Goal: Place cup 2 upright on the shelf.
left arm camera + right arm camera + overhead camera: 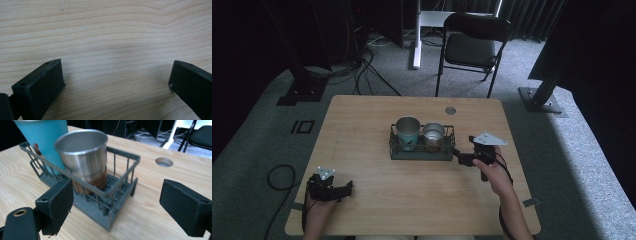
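Room: a dim space with grey carpet is seen; a black folding chair (472, 47) stands beyond the far edge of the worktop (372, 200), and dark stands flank it on both sides.
Worktop: a pale wooden surface with rounded corners; a round cable hole (450, 110) is set near the far edge.
Rack: a grey wire rack (422, 152) is placed at the middle of the worktop, well apart from every edge.
Cups: a teal cup (407, 131) stands upright in the rack's left part, a steel cup (433, 134) upright in its right part, just beside each other.
Right tongs: the right tongs (458, 155) are held just beside the rack's right end, jaws spread wide with nothing between them; in the right gripper view the rack's corner lies near the gap.
Left tongs: the left tongs (348, 187) rest low over bare wood near the front left corner, jaws wide, nothing gripped.
Open room: broad bare wood is noted left, right and in front of the rack.
Obstruction: the rack's wire wall stands between the right tongs and the steel cup.
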A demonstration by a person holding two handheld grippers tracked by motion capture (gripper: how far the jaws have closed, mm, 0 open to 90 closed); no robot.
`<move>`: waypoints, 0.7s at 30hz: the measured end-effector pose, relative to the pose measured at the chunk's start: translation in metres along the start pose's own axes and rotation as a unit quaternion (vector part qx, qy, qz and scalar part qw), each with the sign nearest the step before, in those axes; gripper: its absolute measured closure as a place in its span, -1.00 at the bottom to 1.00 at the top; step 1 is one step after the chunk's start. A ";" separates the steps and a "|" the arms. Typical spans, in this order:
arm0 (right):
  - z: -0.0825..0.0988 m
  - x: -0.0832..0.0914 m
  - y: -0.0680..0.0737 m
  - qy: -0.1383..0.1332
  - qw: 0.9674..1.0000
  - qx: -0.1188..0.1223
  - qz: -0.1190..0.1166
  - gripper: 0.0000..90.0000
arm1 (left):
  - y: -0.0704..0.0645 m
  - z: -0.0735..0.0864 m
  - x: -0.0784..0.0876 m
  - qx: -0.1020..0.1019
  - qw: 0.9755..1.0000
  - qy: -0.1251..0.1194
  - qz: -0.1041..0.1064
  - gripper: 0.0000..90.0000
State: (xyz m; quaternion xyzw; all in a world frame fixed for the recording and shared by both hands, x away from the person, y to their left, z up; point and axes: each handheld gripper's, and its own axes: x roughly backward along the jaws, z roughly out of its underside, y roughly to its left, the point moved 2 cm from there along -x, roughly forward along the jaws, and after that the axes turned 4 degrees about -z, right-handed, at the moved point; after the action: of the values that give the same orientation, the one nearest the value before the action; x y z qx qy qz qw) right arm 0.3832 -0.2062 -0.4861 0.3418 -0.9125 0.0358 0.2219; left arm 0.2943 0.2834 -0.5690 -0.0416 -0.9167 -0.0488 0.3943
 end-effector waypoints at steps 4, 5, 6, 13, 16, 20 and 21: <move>0.009 0.003 -0.005 0.009 1.000 -0.005 0.008 -0.74 | 0.000 0.000 0.000 0.000 1.000 0.000 0.000 -0.99; 0.011 0.004 -0.005 0.010 1.000 -0.006 0.008 -0.74 | 0.000 0.000 0.000 0.000 1.000 0.000 0.000 -0.99; 0.012 0.004 -0.006 0.011 1.000 -0.008 0.008 -0.74 | 0.000 0.000 0.000 0.000 1.000 0.000 0.000 -0.99; 0.023 0.010 -0.011 0.016 1.000 -0.013 0.016 -0.74 | 0.000 0.000 0.000 0.000 1.000 0.000 0.000 -0.99; 0.029 0.013 -0.013 0.020 0.999 -0.017 0.018 -0.74 | 0.000 0.000 0.000 0.000 1.000 0.000 0.000 -0.99; 0.036 0.016 -0.016 0.025 0.999 -0.021 0.023 -0.74 | 0.000 0.000 0.000 0.000 1.000 0.000 0.000 -0.99; 0.038 0.017 -0.017 0.027 0.999 -0.022 0.024 -0.74 | 0.000 0.000 0.000 0.000 1.000 0.000 0.000 -0.99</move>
State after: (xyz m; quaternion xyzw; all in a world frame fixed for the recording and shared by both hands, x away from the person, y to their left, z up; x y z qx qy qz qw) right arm 0.3683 -0.2376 -0.5149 0.3140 -0.9147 0.0303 0.2525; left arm 0.2943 0.2834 -0.5689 -0.0415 -0.9167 -0.0489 0.3944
